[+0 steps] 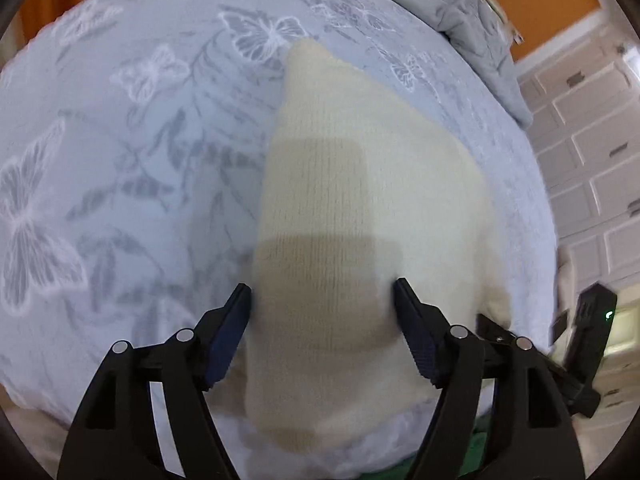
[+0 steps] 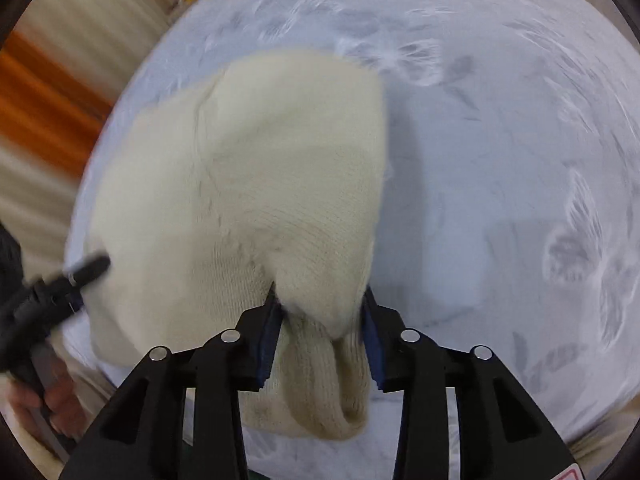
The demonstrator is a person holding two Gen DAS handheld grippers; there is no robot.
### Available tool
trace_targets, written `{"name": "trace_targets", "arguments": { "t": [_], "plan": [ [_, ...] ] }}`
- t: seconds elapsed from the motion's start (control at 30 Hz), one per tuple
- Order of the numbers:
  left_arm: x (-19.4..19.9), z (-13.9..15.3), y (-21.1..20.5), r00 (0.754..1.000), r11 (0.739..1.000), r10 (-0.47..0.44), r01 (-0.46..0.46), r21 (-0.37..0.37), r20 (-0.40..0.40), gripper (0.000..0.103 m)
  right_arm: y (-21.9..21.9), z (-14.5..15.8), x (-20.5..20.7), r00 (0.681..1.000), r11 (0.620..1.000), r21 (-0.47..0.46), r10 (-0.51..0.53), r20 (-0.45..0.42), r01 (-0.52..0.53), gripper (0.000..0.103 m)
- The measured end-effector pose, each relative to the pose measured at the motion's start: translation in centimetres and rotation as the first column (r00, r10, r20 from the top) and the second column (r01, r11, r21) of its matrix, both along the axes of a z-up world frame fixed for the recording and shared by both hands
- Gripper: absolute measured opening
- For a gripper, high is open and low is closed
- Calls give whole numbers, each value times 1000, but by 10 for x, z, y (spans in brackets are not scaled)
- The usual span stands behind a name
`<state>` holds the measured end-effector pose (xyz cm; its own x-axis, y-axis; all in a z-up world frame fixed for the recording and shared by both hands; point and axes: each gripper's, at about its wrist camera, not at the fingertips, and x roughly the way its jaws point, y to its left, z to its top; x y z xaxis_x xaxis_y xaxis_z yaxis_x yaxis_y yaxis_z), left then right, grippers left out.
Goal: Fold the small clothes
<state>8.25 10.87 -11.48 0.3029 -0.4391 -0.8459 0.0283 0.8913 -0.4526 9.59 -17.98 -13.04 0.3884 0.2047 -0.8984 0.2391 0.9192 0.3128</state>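
A cream knit garment (image 1: 360, 184) lies on a pale blue bedspread (image 1: 132, 140) printed with butterflies. My left gripper (image 1: 322, 290) hangs just over its near part, open, with its fingers at either side of the cloth and the knit flat beneath. In the right wrist view the same cream knit garment (image 2: 248, 168) spreads up and to the left, and a bunched fold of its near edge fills the gap of my right gripper (image 2: 320, 294), touching both pads. A rolled loop of knit sags below the pads. The left gripper (image 2: 86, 270) shows at the garment's left edge, blurred.
A crumpled grey quilt (image 1: 464, 28) lies at the far right of the bed. White panelled cabinet doors (image 1: 588, 152) stand beyond the bed's right edge. Orange and cream curtains (image 2: 52, 92) hang to the left. A person's hand (image 2: 56, 400) holds the left gripper's handle.
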Motion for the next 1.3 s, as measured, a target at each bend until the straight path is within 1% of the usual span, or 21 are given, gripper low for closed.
{"name": "trace_targets", "arguments": {
  "t": [0.07,0.13,0.17,0.2,0.27,0.3,0.33,0.37,0.4,0.47,0.53,0.57,0.63,0.7,0.77,0.83,0.87,0.9,0.93,1.1,1.3],
  "plan": [
    [-6,20,-1,999,998,-6,4,67,32,68,10,30,-7,998,998,-64,15,57,-11,35],
    [-20,50,-5,993,991,-41,26,134,111,68,29,59,-14,988,985,-156,91,121,-72,31],
    [-25,57,-9,990,988,-53,32,152,133,69,34,64,-16,985,981,-165,120,128,-98,29],
    [-34,66,-17,984,979,-80,48,199,156,69,44,67,-15,981,976,-177,150,123,-128,24],
    [-37,67,-28,982,964,-112,70,257,150,69,48,59,-7,978,967,-199,184,98,-162,17],
    [-40,63,-34,981,957,-132,89,278,140,69,52,47,-7,978,960,-211,201,62,-184,16],
    [-42,56,-40,982,950,-144,101,296,124,68,57,23,-1,975,952,-213,219,-26,-219,16],
    [-44,50,-43,984,945,-144,105,309,106,68,55,3,3,971,951,-202,222,-89,-236,16],
    [-44,40,-45,987,945,-144,116,306,73,68,55,-8,4,972,953,-201,211,-104,-228,16],
    [-43,27,-46,991,945,-129,115,307,25,68,52,3,-1,981,963,-192,178,-81,-191,16],
    [-46,28,-46,992,938,-123,107,329,28,68,51,27,-10,984,972,-155,176,-24,-178,16],
    [-48,29,-44,992,939,-123,106,328,31,68,50,34,-15,984,970,-169,178,-9,-177,16],
    [-51,32,-43,991,937,-126,108,331,35,68,47,33,-19,983,966,-186,181,-14,-180,17],
    [-53,31,-42,992,936,-124,107,335,29,68,36,20,-24,988,971,-185,145,-55,-153,17],
    [-53,31,-40,993,938,-114,99,333,25,69,25,20,-29,994,988,-117,98,-39,-102,16],
    [-57,35,-38,994,941,-101,83,328,38,72,16,28,-34,998,997,-54,61,3,-60,21],
    [-60,37,-36,995,940,-92,71,334,48,81,13,31,-36,998,997,-57,56,16,-55,30],
    [-61,39,-35,995,938,-84,61,340,55,84,11,34,-37,999,995,-91,47,22,-45,47],
    [-63,41,-33,995,938,-75,49,344,62,87,9,36,-38,999,992,-122,38,29,-34,53],
    [-65,40,-27,997,936,-63,45,350,42,87,-1,43,-44,999,992,-125,10,48,-4,54],
    [-74,49,-33,993,927,-90,57,371,72,87,10,55,-54,996,970,-239,62,70,-44,54]
  ]
}}
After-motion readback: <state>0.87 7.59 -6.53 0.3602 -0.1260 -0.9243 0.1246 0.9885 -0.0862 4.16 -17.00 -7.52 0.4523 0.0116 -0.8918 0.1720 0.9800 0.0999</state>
